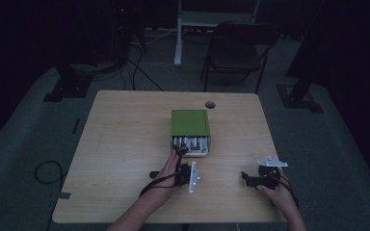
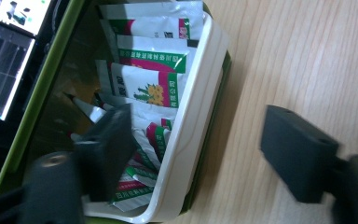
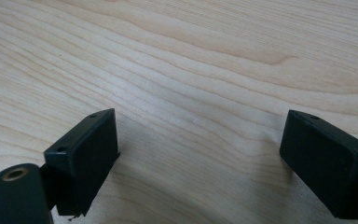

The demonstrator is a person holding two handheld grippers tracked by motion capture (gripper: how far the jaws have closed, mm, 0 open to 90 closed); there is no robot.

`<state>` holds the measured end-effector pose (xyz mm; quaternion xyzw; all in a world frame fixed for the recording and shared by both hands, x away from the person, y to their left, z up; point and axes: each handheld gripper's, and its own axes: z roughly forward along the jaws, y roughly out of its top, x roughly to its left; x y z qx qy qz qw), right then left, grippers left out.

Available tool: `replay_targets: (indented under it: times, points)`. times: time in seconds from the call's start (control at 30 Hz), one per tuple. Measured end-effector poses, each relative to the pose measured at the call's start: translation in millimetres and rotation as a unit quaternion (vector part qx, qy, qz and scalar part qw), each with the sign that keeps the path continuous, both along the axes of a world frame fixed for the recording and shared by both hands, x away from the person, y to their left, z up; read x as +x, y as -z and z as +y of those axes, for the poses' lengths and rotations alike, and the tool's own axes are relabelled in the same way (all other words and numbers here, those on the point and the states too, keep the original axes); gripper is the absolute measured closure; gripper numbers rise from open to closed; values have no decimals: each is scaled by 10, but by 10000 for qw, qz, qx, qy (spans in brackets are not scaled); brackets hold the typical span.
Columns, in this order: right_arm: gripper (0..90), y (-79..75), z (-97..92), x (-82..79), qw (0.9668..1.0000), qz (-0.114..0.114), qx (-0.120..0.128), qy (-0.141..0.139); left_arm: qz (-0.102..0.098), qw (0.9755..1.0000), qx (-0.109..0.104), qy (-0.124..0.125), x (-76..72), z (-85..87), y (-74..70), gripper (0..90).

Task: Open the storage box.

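A green box [image 1: 189, 122] lies at the table's middle, its white inner tray [image 1: 191, 145] pulled out toward me. Several white, green and red sachets [image 2: 149, 88] stand packed in the tray. My left gripper [image 1: 180, 154] reaches into the tray's near left corner. In the left gripper view [image 2: 198, 119] one jaw sits among the sachets and the other hangs outside over the wood. The white tray rim [image 2: 200, 84] runs between them, clear of both pads. My right gripper [image 1: 246, 179] rests open near the front right, with bare table [image 3: 191, 56] between its jaws [image 3: 200, 121].
A cable hole [image 1: 210, 104] lies just behind the box. A dark folding chair [image 1: 236, 48] stands beyond the table's far edge, and a cable [image 1: 48, 171] loops on the floor at left. A lit screen [image 2: 4, 60] shows past the box's green sleeve [image 2: 46, 93].
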<state>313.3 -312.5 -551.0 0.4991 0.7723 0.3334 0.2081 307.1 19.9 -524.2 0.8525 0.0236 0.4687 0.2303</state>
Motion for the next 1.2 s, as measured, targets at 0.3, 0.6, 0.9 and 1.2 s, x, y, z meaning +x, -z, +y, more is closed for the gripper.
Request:
replay_targets:
  times: [0.3, 0.6, 0.9, 1.2]
  points:
    - [108, 0, 0, 1, 10000, 1, 1, 1, -518, 9974, 500, -18, 15, -21, 39, 488]
    - [108, 0, 0, 1, 10000, 0, -1, -1, -826, 9919, 965, -5, 26, -79, 55, 562]
    - [108, 0, 0, 1, 10000, 1, 0, 0, -861, 9873, 1335, 67, 31, -136, 105, 679]
    - [108, 0, 0, 1, 10000, 1, 0, 0, -862, 9829, 1626, -82, 58, -178, 127, 709]
